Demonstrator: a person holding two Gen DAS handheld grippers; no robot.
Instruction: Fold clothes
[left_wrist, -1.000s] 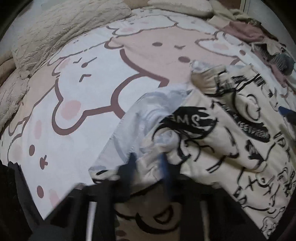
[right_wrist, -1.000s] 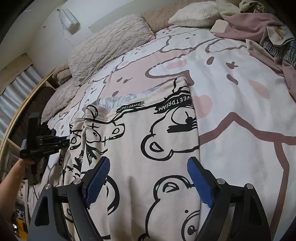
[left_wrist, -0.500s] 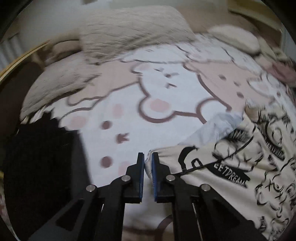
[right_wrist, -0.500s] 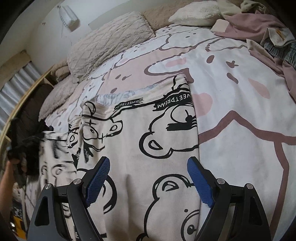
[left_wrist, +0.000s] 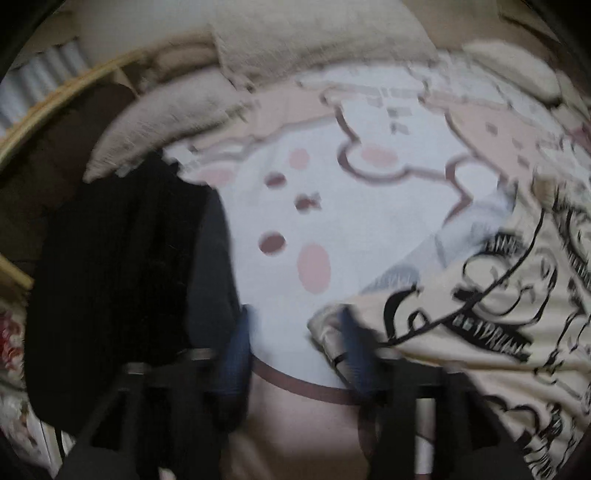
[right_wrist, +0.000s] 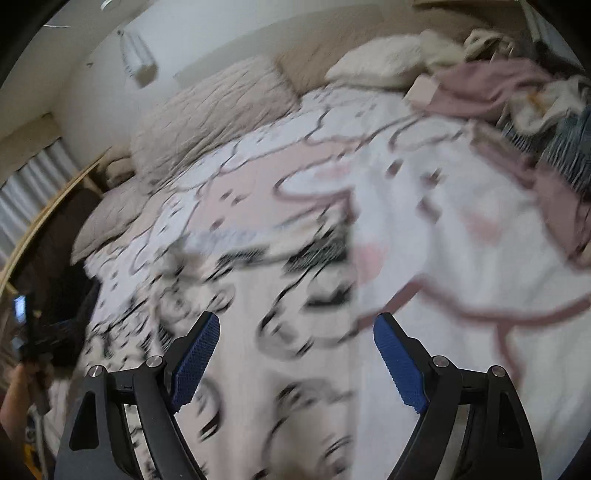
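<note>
A cream garment with black cartoon bears (left_wrist: 480, 314) lies spread on the pink and white bedspread (left_wrist: 332, 221). My left gripper (left_wrist: 295, 321) hangs over the garment's near left corner with its jaws opening. The corner lies loose by the inner side of the right finger (left_wrist: 354, 350), and no pad presses on it. In the right wrist view the same garment (right_wrist: 258, 332) is blurred under my right gripper (right_wrist: 295, 321), which stands open with nothing between its fingers. The left gripper (right_wrist: 37, 332) shows there at the far left, held by a hand (right_wrist: 18, 391).
Beige pillows (right_wrist: 207, 122) line the head of the bed. A heap of pink, white and grey clothes (right_wrist: 517, 103) fills the far right corner. A dark garment (left_wrist: 110, 277) hangs at the left edge, by a wooden frame (left_wrist: 55, 96).
The left gripper carried the garment's corner leftward while shut on it, then its jaws spread and the corner came free. The right gripper's view has shifted a little and blurred.
</note>
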